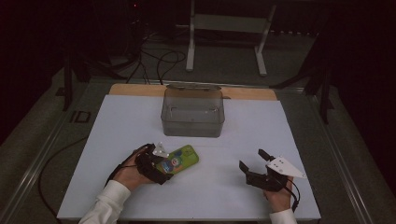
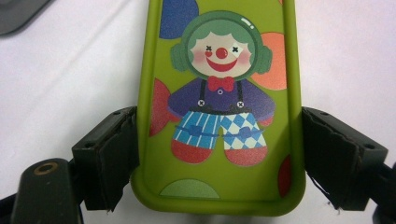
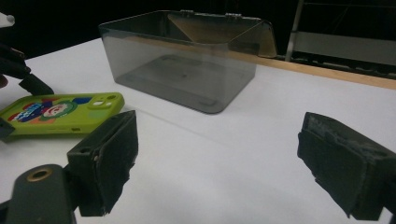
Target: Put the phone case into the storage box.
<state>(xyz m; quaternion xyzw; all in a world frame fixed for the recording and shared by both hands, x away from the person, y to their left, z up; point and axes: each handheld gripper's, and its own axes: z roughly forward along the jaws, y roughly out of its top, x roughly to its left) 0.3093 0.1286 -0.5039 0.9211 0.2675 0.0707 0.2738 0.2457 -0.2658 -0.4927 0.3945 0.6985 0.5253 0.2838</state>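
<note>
The green phone case (image 2: 219, 107), lying on the white table (image 1: 116, 140), is clamped by the left gripper (image 1: 156, 163); its clown print is seen up close. The right gripper (image 1: 257, 168) is held released, with bare table seen around it before the clear box (image 3: 187, 65).

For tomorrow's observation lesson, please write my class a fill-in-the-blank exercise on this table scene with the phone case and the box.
1. The left hand-held gripper is shut on the green phone case, which bears a picture of a ____.
2. The right hand-held gripper has its jaws ____, with nothing between them.
3. The clear plastic box at the far side of the white table has its lid ____.

Missing words: clown; open; open
</note>
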